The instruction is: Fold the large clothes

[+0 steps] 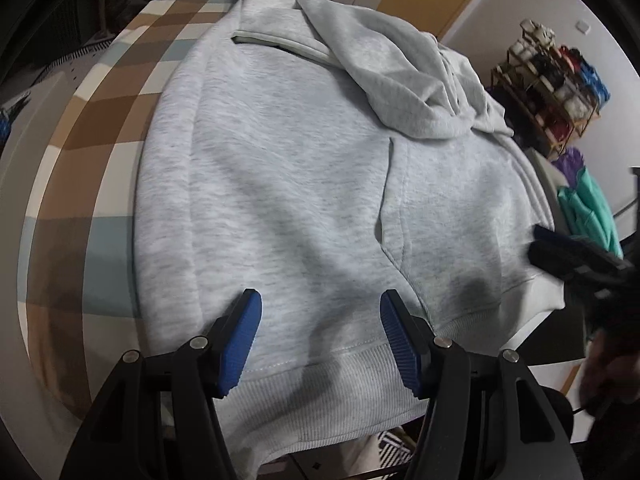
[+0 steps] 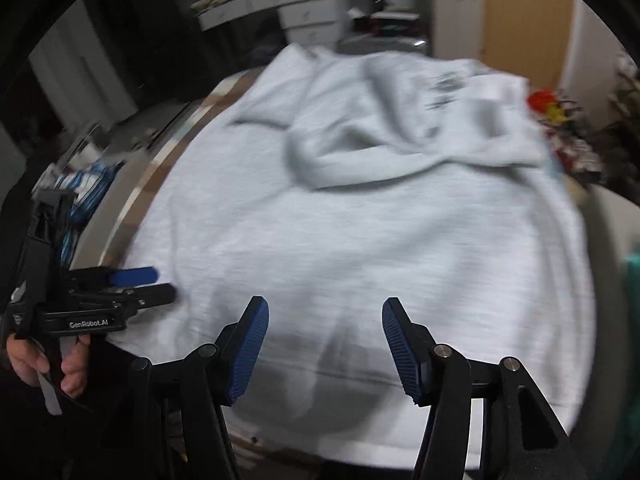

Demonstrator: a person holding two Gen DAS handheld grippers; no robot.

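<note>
Grey hoodie (image 1: pixel 288 184) lies flat on the checked bedcover (image 1: pixel 100 152), hood and one sleeve bunched on top at the far end, ribbed hem (image 1: pixel 320 380) nearest you. Your left gripper (image 1: pixel 320 332) hangs over the hem with its blue pads (image 1: pixel 240 344) apart, nothing between them. Your right gripper (image 2: pixel 325 344) is over the hem too, further right, pads spread and empty. Right view is smeared by motion. A shoe rack (image 1: pixel 552 80) stands past the bed.
</note>
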